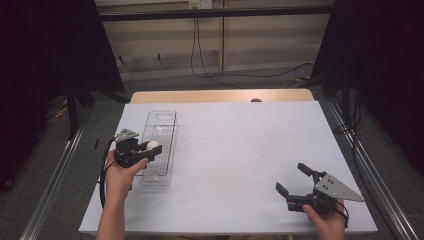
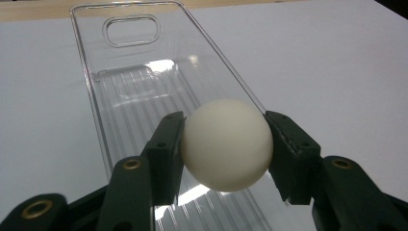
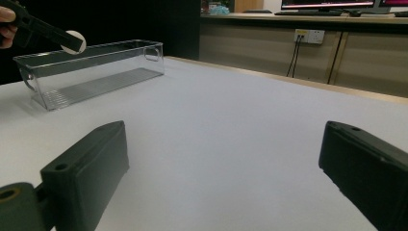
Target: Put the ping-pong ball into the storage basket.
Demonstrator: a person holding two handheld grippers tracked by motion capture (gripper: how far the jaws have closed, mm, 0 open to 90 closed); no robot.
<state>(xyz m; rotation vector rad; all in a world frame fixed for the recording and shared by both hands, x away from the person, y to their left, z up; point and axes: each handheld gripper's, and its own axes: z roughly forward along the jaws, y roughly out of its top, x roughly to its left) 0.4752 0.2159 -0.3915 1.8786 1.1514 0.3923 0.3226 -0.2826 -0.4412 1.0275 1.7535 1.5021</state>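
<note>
Smooth matte off-white ball (image 2: 226, 144), round, clamped between the ridged black pads of the left gripper (image 2: 225, 147) directly above a long clear ribbed plastic bin (image 2: 132, 72); right gripper (image 1: 296, 181) well apart, jaws spread wide, nothing between them, over white tabletop (image 1: 240, 140).

You have a table (image 1: 240, 145) with a white top and a bare wooden strip along its far edge. On it, left of centre in the high view, sits a long clear plastic bin (image 1: 160, 150), lengthwise away from you.
</note>
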